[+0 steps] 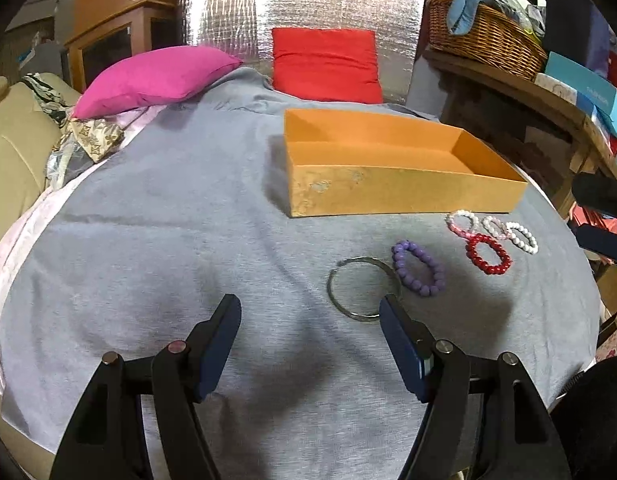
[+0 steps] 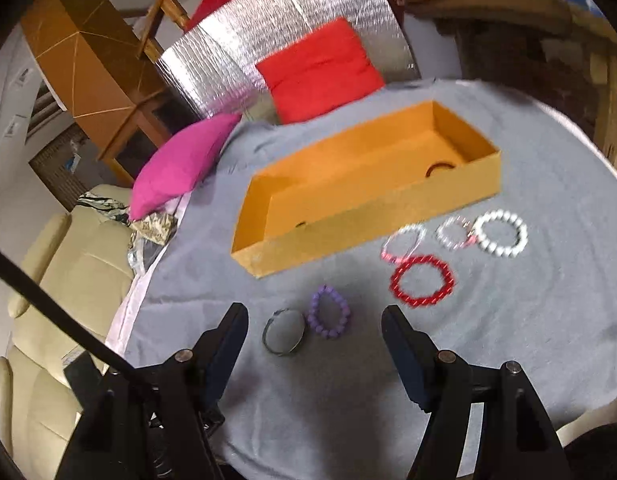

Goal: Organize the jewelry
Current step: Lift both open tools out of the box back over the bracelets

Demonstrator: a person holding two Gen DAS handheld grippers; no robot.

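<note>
On the grey cloth [image 1: 188,216] before the orange cardboard box [image 1: 388,192]: one thin metal bangle [image 1: 340,304], rigid, light, likely slippery, best pinched across its rim; touching it, a purple beaded bracelet [image 1: 418,268], probably elastic, taken on the beads. Farther right, red [image 1: 488,256], pink-and-white [image 1: 460,222] and white [image 1: 522,238] bead bracelets, clustered. Left claw [image 1: 310,308] and right claw [image 2: 314,318] both spread apart, holding nothing.

- Soft indoor light, fairly dim at the dark vignetted corners
- Glare on the far silver foil panel [image 1: 300,8]
- Broad soft shadows on the near grey cloth [image 1: 188,220]
- Right wrist view motion-blurred, smearing the red bracelet [image 2: 422,280]
- Strong fisheye bending at the edges
</note>
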